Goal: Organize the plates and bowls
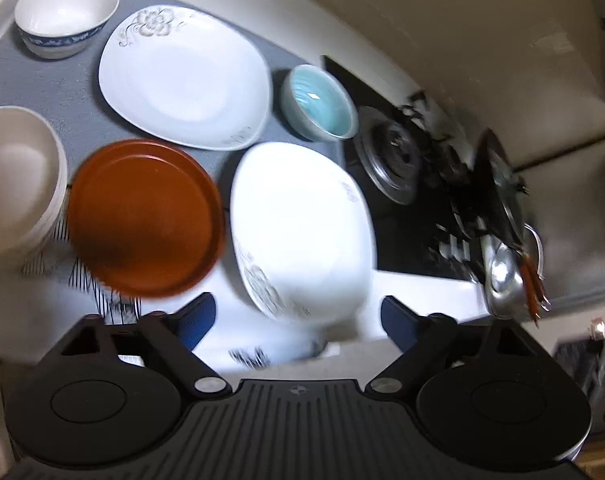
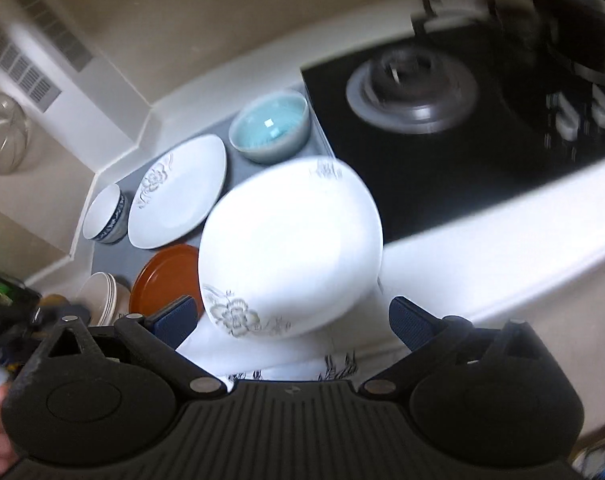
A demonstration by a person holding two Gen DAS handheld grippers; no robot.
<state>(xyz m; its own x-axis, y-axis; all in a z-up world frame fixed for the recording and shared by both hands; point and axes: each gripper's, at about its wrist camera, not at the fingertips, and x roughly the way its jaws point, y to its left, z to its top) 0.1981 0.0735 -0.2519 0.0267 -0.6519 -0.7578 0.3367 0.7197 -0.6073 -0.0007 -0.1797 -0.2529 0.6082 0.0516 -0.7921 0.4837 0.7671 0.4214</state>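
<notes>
On a grey mat [image 1: 54, 92] lie a white flower-print plate [image 1: 182, 80], a teal bowl [image 1: 320, 100], a blue-patterned white bowl [image 1: 64, 20], a stack of beige bowls [image 1: 14, 180] and a brown plate [image 1: 142, 216]. A second white flower-print plate [image 1: 302, 232] lies nearest. My left gripper [image 1: 298, 320] is open just before this plate. My right gripper [image 2: 294, 320] is open too, with the same plate [image 2: 290, 248] just ahead of its fingers. The teal bowl [image 2: 270, 128], far white plate [image 2: 178, 192] and brown plate [image 2: 166, 280] also show there.
A black gas hob [image 1: 414, 208] with a burner [image 2: 414, 92] lies right of the mat. A steel kettle [image 1: 506, 280] stands on it. A striped cloth [image 1: 102, 292] lies under the near dishes. The wall and a vent [image 2: 30, 56] are behind.
</notes>
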